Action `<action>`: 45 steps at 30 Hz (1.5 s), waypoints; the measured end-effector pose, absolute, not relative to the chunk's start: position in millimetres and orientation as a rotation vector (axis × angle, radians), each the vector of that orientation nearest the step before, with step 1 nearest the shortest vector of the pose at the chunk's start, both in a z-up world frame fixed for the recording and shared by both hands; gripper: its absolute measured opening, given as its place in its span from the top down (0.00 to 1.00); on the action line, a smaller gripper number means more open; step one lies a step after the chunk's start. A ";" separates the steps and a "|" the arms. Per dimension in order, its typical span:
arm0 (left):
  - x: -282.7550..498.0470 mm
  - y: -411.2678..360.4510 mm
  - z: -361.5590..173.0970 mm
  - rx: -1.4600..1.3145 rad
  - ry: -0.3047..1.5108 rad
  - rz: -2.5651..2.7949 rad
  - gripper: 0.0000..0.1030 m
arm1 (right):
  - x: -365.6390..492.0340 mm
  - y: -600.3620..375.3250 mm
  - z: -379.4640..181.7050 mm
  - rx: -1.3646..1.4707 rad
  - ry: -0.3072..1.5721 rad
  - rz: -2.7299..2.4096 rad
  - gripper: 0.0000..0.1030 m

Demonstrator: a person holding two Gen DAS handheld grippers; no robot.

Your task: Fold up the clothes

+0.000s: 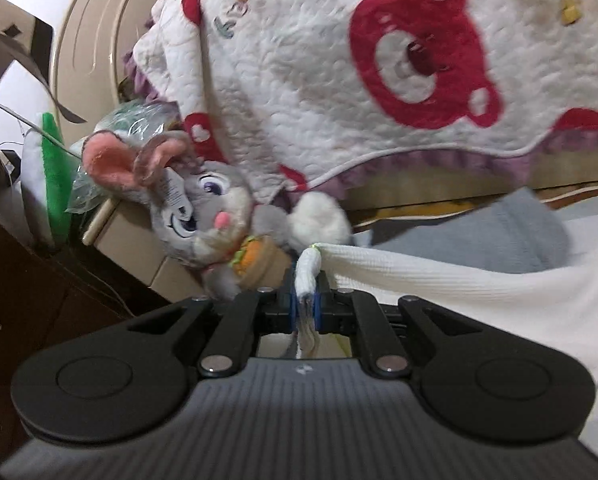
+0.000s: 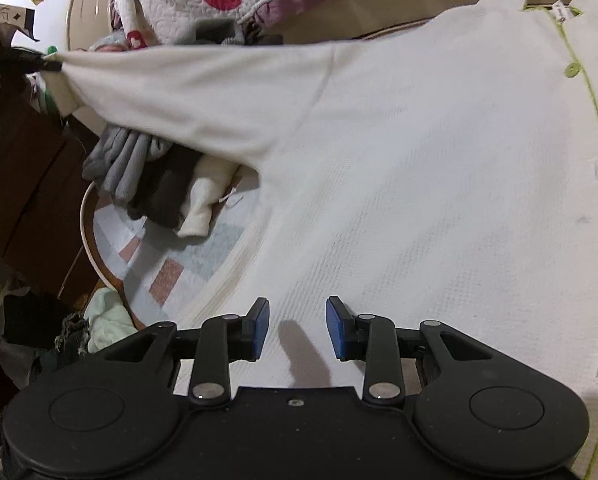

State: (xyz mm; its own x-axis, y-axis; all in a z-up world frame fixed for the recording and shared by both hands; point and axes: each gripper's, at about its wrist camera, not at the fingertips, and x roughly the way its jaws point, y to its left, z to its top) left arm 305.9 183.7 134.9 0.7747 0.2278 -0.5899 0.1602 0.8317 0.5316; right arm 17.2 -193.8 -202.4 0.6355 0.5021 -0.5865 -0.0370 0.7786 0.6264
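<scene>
A white knit cardigan (image 2: 439,168) with green trim and a green button lies spread across the bed, its back wide in the right wrist view. Its left sleeve (image 2: 187,92) is pulled out taut to the left. My left gripper (image 1: 305,300) is shut on the cuff of that sleeve (image 1: 439,280), with the bunched cuff end sticking out between the blue pads. In the right wrist view the left gripper (image 2: 39,62) shows as a dark shape at the sleeve's tip. My right gripper (image 2: 297,326) hovers open just above the cardigan's lower body, nothing between its fingers.
A grey plush rabbit (image 1: 203,204) holding a burger lies just beyond the left gripper. A white quilt with red bear prints (image 1: 379,60) hangs behind. Folded grey, dark and white clothes (image 2: 159,184) sit on a patchwork sheet (image 2: 187,256) by the bed's edge. Dark furniture stands left.
</scene>
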 end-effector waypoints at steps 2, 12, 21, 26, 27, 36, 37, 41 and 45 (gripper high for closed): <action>318.1 185.9 123.0 0.629 0.687 0.051 0.93 | 18.2 -193.4 -204.3 0.617 0.843 0.337 0.64; 336.0 190.0 64.8 0.570 0.874 0.038 0.57 | 25.5 -202.3 -191.6 0.646 0.892 0.321 0.62; 226.4 26.1 103.5 0.677 0.568 -0.477 0.37 | 17.9 -310.0 -125.2 0.513 0.769 0.026 0.45; 198.5 -84.3 53.0 0.667 0.739 -0.682 0.36 | 5.8 -382.2 -137.9 0.410 0.710 -0.174 0.45; 195.0 -106.3 39.5 0.655 0.760 -0.721 0.36 | 3.4 -396.6 -140.5 0.389 0.697 -0.213 0.45; 246.6 -267.5 -76.5 0.433 0.831 -0.683 0.36 | 7.4 -479.0 -159.7 0.404 0.674 -0.348 0.46; 256.0 -281.2 -88.1 0.454 0.826 -0.666 0.36 | 10.9 -479.9 -161.5 0.406 0.675 -0.340 0.46; 288.5 -318.6 -125.7 0.586 0.859 -0.627 0.36 | 18.1 -485.6 -174.7 0.460 0.701 -0.331 0.46; 311.7 -328.2 -147.5 0.561 0.916 -0.661 0.34 | 19.3 -490.4 -185.0 0.511 0.706 -0.337 0.46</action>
State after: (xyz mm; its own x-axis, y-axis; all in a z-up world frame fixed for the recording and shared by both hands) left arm 311.7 -328.2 -147.5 0.4425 -0.2746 -0.8537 0.7238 0.6714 0.1593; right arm 19.3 -490.4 -185.0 0.7154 -0.1220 -0.6880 0.4576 0.8259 0.3293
